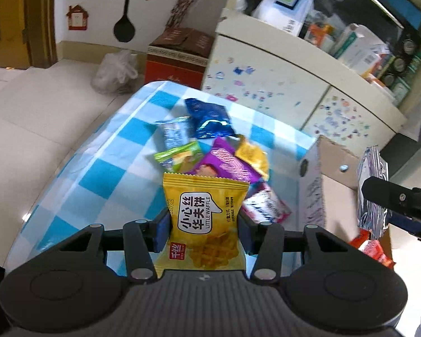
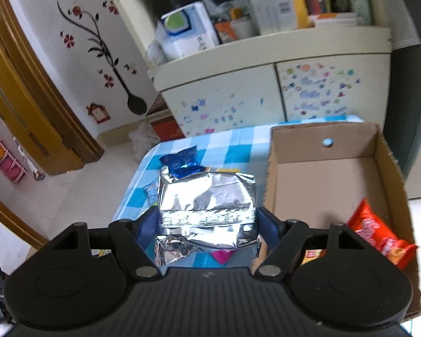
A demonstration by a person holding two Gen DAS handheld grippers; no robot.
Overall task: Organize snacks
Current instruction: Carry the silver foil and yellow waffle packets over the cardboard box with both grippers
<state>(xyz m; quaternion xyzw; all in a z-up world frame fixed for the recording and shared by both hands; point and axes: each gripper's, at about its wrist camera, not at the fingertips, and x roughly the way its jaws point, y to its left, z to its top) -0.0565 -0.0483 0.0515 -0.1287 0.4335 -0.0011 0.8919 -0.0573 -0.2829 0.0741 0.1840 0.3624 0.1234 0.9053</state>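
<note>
Gripper (image 1: 202,227) on my left clamps the yellow waffle packet (image 1: 205,219), my right gripper (image 2: 207,224) the silver foil packet (image 2: 207,202); I should carry both level over the cardboard box (image 2: 322,174) before letting go.

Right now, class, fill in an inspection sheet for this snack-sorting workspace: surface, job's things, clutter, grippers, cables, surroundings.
Surface: table under a blue-and-white checked cloth.
Job's things: loose snack packets heaped on the cloth; cardboard box beside them holding a red packet.
Clutter: nothing seen on the table besides the snacks and box.
Grippers: left gripper shut on a yellow waffle packet; right gripper shut on a silver foil packet.
Cables: nothing seen.
Surroundings: stickered cabinet, crowded shelf above, wall decals.
</note>
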